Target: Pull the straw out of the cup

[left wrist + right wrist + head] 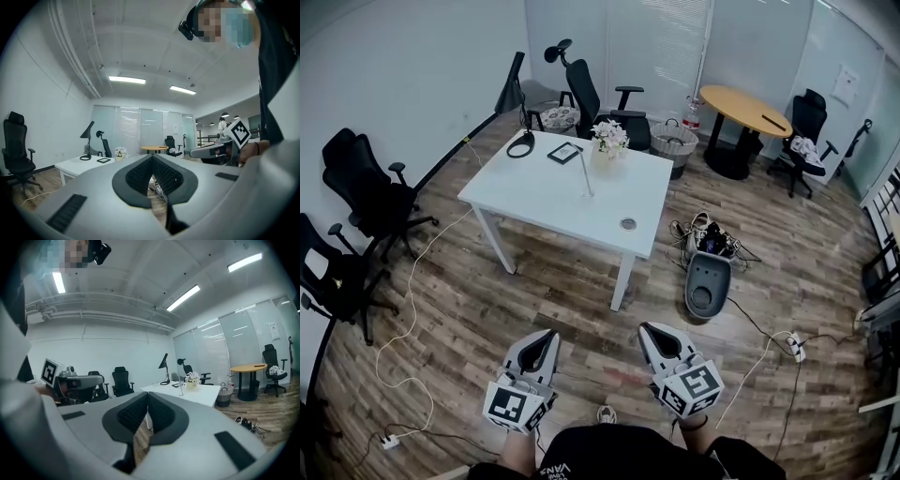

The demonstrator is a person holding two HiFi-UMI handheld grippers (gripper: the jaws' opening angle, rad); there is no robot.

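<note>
A white table [534, 202] stands some way ahead of me in the head view. On it a thin clear straw [584, 173] rises out of a small clear cup [589, 194], too small to make out in detail. In the right gripper view the straw [180, 387] shows far off on the table [201, 395]. My left gripper [542, 339] and right gripper [652, 330] are held level, side by side over the wooden floor, well short of the table. The left gripper [152, 159] has its jaws shut with nothing between them, and so does the right gripper [147, 395].
Also on the table are a flower pot [609, 141], a dark frame [564, 152], a black lamp [517, 112] and a small round lid [627, 223]. Black office chairs [366, 187] line the left wall. Cables, a grey bin [708, 281] and shoes lie right of the table.
</note>
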